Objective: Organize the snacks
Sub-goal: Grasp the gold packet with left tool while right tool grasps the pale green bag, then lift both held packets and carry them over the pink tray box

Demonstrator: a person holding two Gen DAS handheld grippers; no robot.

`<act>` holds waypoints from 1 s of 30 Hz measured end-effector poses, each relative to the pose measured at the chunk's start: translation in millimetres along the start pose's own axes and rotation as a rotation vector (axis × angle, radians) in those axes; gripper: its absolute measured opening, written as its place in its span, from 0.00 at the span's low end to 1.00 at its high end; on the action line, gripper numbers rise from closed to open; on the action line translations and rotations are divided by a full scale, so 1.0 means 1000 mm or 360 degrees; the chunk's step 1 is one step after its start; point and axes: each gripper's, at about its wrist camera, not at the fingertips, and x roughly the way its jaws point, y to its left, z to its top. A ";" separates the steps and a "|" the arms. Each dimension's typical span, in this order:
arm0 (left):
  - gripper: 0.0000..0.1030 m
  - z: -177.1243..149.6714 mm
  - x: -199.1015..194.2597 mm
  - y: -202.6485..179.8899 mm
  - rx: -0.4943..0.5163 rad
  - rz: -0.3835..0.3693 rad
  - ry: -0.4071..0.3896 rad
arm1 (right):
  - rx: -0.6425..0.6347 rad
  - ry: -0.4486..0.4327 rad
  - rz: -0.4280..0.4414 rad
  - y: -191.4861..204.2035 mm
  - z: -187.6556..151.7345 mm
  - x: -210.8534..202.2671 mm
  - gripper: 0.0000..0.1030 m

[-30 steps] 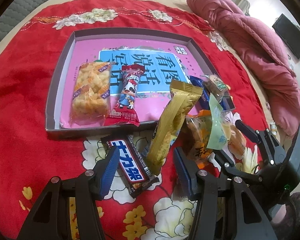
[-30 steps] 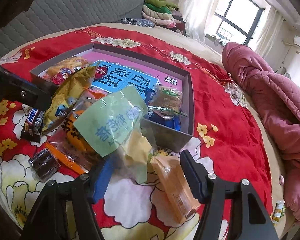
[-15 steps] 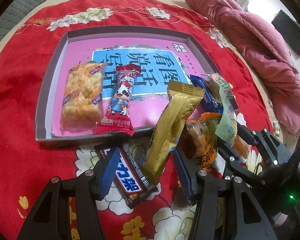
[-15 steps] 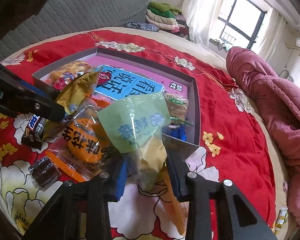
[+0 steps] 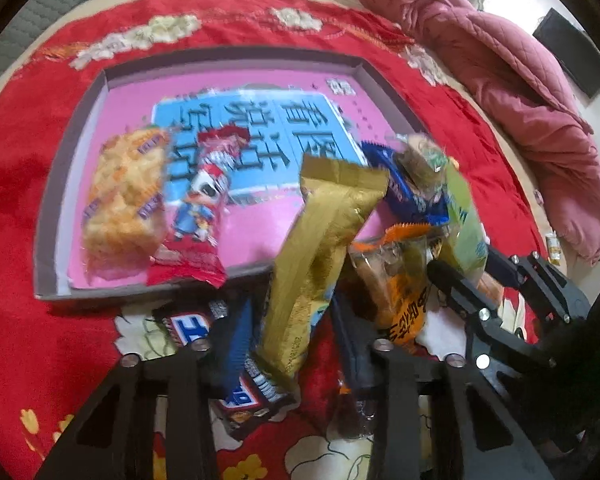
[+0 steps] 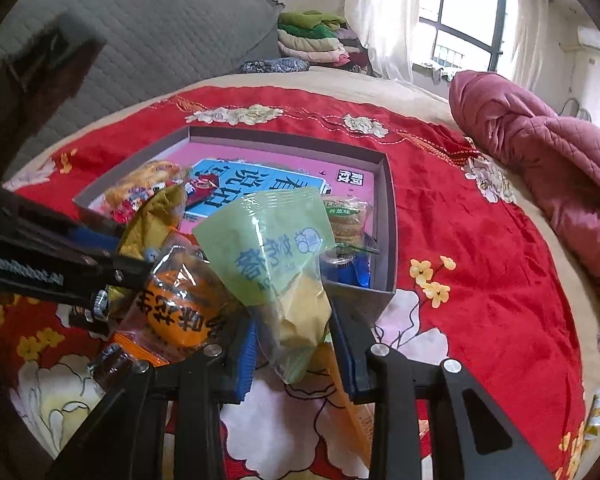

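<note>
On a red bedspread, the right gripper clamps a green packet; the left gripper, jaws just narrowing, apparently pinches a gold packet.

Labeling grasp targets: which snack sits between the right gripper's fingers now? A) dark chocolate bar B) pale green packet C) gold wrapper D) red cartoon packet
B: in the right wrist view the right gripper is closed on the pale green packet, its blue pads pressing both sides of the packet's lower end.
</note>
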 end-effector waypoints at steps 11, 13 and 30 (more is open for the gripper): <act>0.24 -0.001 0.007 -0.003 0.0017 0.0018 -0.0006 | 0.0080 -0.0015 0.0055 -0.005 0.000 -0.003 0.33; 0.24 -0.001 0.005 -0.002 0.0019 0.0005 -0.0014 | 0.0091 -0.0026 0.0068 -0.006 0.001 -0.005 0.33; 0.24 -0.005 -0.037 0.003 0.0001 -0.0053 -0.0115 | 0.0154 -0.0088 0.0108 -0.012 0.006 -0.016 0.33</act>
